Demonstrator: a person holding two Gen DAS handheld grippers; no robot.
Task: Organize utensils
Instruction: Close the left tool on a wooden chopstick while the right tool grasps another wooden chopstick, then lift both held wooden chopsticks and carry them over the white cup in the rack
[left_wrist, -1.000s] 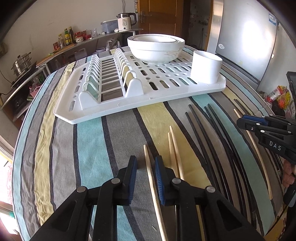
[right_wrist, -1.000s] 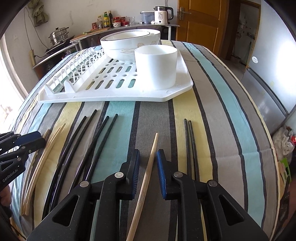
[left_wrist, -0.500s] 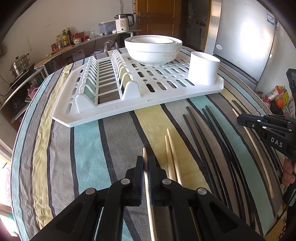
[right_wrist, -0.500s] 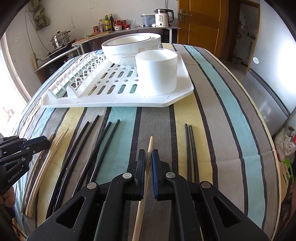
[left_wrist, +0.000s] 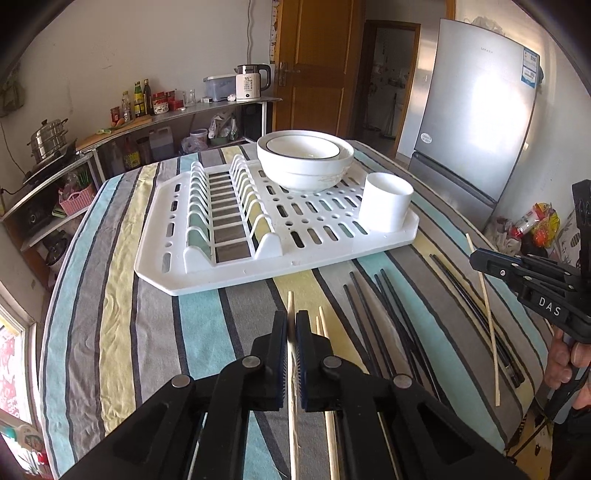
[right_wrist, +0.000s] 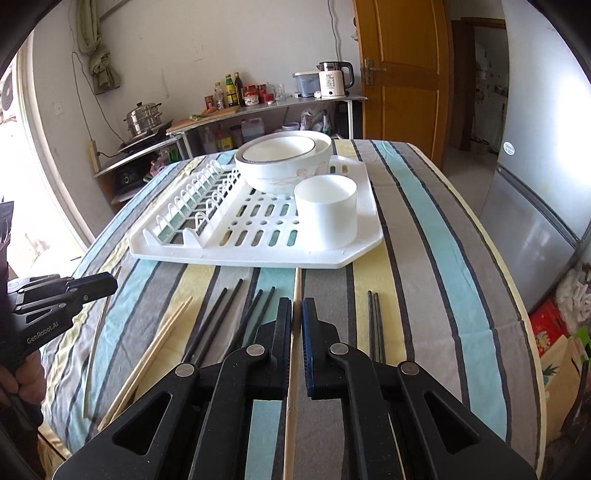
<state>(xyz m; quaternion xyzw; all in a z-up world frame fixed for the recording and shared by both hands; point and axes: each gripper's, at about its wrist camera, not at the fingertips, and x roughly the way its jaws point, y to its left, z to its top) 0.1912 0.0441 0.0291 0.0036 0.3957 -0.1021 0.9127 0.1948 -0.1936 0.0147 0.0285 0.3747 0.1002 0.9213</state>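
Observation:
My left gripper (left_wrist: 290, 317) is shut on a pale wooden chopstick (left_wrist: 290, 301), held above the striped tablecloth, its tip pointing at the white dish rack (left_wrist: 221, 280). My right gripper (right_wrist: 296, 304) is shut on another wooden chopstick (right_wrist: 296, 286), also raised. Each gripper shows in the other's view: the right gripper (left_wrist: 478, 256) with its chopstick (left_wrist: 489, 325), the left gripper (right_wrist: 110, 284) with its own chopstick (right_wrist: 96, 332). A white cup (right_wrist: 327, 214) stands on the rack's near right corner. Several black chopsticks (right_wrist: 225, 317) and two wooden chopsticks (right_wrist: 159, 343) lie on the cloth.
Two stacked white bowls (left_wrist: 304, 162) sit at the back of the rack. A pair of black chopsticks (right_wrist: 373, 325) lies right of my right gripper. A fridge (left_wrist: 476, 122) stands beyond the table's right edge, and a counter with a kettle (left_wrist: 251, 83) behind.
Both grippers closed on the wooden chopsticks that lay between their jaws, then rose with them off the cloth. The rack and cup now look farther below.

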